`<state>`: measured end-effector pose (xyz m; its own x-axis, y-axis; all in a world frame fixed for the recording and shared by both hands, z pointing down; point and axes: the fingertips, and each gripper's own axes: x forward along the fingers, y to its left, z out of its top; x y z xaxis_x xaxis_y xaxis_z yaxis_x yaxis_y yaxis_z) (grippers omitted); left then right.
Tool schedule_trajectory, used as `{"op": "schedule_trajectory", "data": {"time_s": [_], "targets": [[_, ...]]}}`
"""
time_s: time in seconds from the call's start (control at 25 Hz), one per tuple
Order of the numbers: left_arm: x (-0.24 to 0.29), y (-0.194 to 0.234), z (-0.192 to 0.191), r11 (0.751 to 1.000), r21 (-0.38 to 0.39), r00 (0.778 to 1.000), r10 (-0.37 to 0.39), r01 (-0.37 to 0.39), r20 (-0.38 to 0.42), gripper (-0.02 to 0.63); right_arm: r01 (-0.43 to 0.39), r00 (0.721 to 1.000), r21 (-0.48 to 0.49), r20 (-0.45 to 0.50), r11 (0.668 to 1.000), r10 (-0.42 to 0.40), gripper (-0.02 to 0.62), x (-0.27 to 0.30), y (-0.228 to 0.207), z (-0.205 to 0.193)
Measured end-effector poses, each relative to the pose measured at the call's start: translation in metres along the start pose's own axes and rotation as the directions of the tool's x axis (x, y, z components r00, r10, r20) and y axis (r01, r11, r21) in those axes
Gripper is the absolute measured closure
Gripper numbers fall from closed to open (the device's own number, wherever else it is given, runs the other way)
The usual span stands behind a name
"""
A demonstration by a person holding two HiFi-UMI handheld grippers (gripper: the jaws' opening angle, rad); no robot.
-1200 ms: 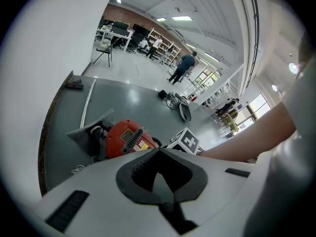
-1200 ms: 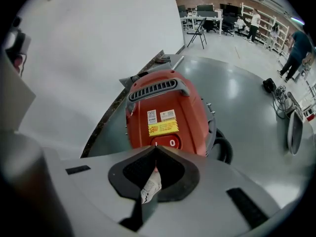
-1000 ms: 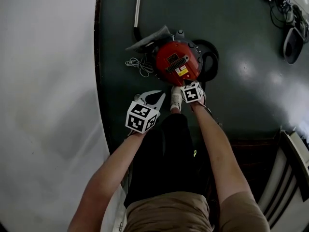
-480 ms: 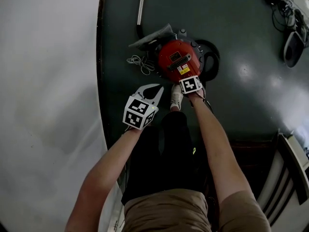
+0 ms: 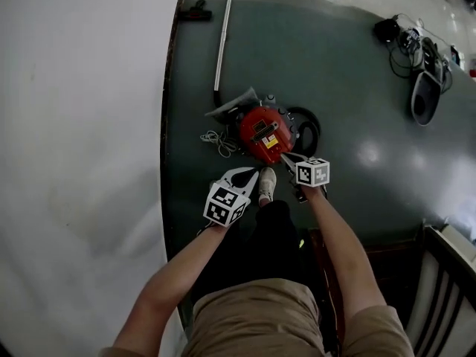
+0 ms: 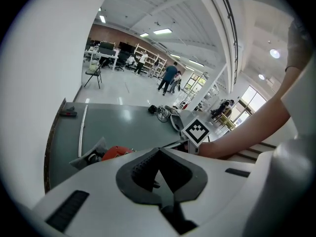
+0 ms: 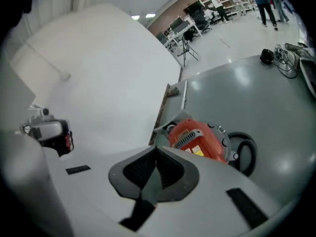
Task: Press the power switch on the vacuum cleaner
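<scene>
The red vacuum cleaner [image 5: 264, 134] sits on the dark green floor mat [image 5: 349, 65], with its black hose [image 5: 306, 123] coiled on its right. My right gripper [image 5: 285, 157] is shut and empty, its tip just off the vacuum's near right edge. In the right gripper view the vacuum cleaner [image 7: 196, 137] lies just beyond the closed jaws. My left gripper [image 5: 251, 172] is shut on nothing, held to the near left of the vacuum, by the person's shoe [image 5: 266, 184]. In the left gripper view the vacuum cleaner [image 6: 116, 152] peeks over the jaws. I cannot make out the power switch.
A grey nozzle [image 5: 232, 104] and a loose white cord [image 5: 217, 140] lie left of the vacuum. A long metal wand [image 5: 222, 39] runs to the back along the mat's left edge. Cables and a grey device [image 5: 422, 95] lie at the back right. A dark railing [image 5: 446, 266] stands near right.
The head view has pulled up and back, so everything looks smaller. My right gripper has drawn back from the vacuum's near edge towards the person. The left gripper stays beside the shoe.
</scene>
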<state>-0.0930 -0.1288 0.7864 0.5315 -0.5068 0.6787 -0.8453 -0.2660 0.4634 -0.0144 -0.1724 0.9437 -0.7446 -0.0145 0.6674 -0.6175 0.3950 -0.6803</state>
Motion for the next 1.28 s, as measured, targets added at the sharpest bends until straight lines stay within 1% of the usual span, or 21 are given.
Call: {"op": "schedule_trajectory", "data": {"time_s": [0.08,0.16,0.24,0.32,0.4,0.48,0.56,0.64,0.72,0.8,0.84,0.88,0.96,1.12,1.2,1.28], "targets": [[-0.019,-0.021,0.017,1.000,0.025,0.999,-0.008,0.007,0.035,0.600,-0.036,0.996,-0.012,0.084,0.999,0.037,0.583,-0.036,0.032,0.021],[-0.039,-0.039,0.036,0.999,0.045,0.997,-0.011,0.008,0.076,0.600,-0.065,0.983,-0.051,0.166,0.997,0.072,0.583,-0.072,0.065,0.038],[-0.061,-0.055,0.058,0.999,0.047,0.992,-0.011,0.005,0.124,0.600,-0.082,0.964,-0.115,0.242,0.990,0.108,0.583,-0.111,0.101,0.058],[-0.084,-0.072,0.080,0.999,0.041,0.985,-0.021,0.014,0.173,0.600,-0.074,0.945,-0.194,0.300,0.978,0.131,0.583,-0.150,0.136,0.076],[-0.107,-0.091,0.098,0.998,0.052,0.976,-0.048,0.038,0.214,0.600,-0.033,0.927,-0.272,0.350,0.962,0.131,0.583,-0.188,0.169,0.094],[-0.125,-0.108,0.118,0.994,0.092,0.967,-0.082,0.061,0.243,0.600,0.018,0.902,-0.331,0.413,0.943,0.128,0.583,-0.227,0.197,0.114],[-0.142,-0.123,0.140,0.989,0.127,0.958,-0.111,0.079,0.265,0.600,0.054,0.868,-0.365,0.477,0.930,0.137,0.583,-0.266,0.223,0.130],[-0.163,-0.140,0.162,0.985,0.132,0.946,-0.144,0.110,0.291,0.600,0.106,0.843,-0.397,0.522,0.912,0.130,0.583,-0.300,0.245,0.139],[-0.185,-0.158,0.186,0.980,0.136,0.930,-0.181,0.144,0.321,0.600,0.200,0.834,-0.445,0.544,0.873,0.087,0.583,-0.327,0.262,0.146],[-0.203,-0.170,0.210,0.973,0.164,0.916,-0.210,0.162,0.341,0.600,0.300,0.823,-0.494,0.567,0.816,0.040,0.583,-0.350,0.274,0.154],[-0.211,-0.173,0.222,0.969,0.183,0.911,-0.223,0.168,0.347,0.600,0.342,0.811,-0.509,0.584,0.789,0.025,0.583,-0.363,0.281,0.159],[-0.219,-0.176,0.235,0.964,0.205,0.906,-0.236,0.171,0.351,0.600,0.378,0.796,-0.518,0.605,0.767,0.016,0.583,-0.376,0.289,0.165],[-0.236,-0.177,0.259,0.952,0.261,0.897,-0.249,0.158,0.365,0.600,0.436,0.758,-0.517,0.652,0.737,0.009,0.583,-0.405,0.304,0.176],[-0.277,-0.161,0.295,0.926,0.375,0.878,-0.220,0.051,0.424,0.600,0.536,0.671,-0.477,0.741,0.696,-0.009,0.583,-0.456,0.322,0.183],[-0.298,-0.142,0.310,0.920,0.392,0.867,-0.201,0.006,0.457,0.600,0.595,0.617,-0.445,0.787,0.670,-0.025,0.583,-0.481,0.320,0.186],[-0.318,-0.116,0.317,0.928,0.373,0.865,-0.165,-0.027,0.474,0.600,0.664,0.562,-0.409,0.825,0.626,-0.057,0.583,-0.504,0.311,0.184]]}}
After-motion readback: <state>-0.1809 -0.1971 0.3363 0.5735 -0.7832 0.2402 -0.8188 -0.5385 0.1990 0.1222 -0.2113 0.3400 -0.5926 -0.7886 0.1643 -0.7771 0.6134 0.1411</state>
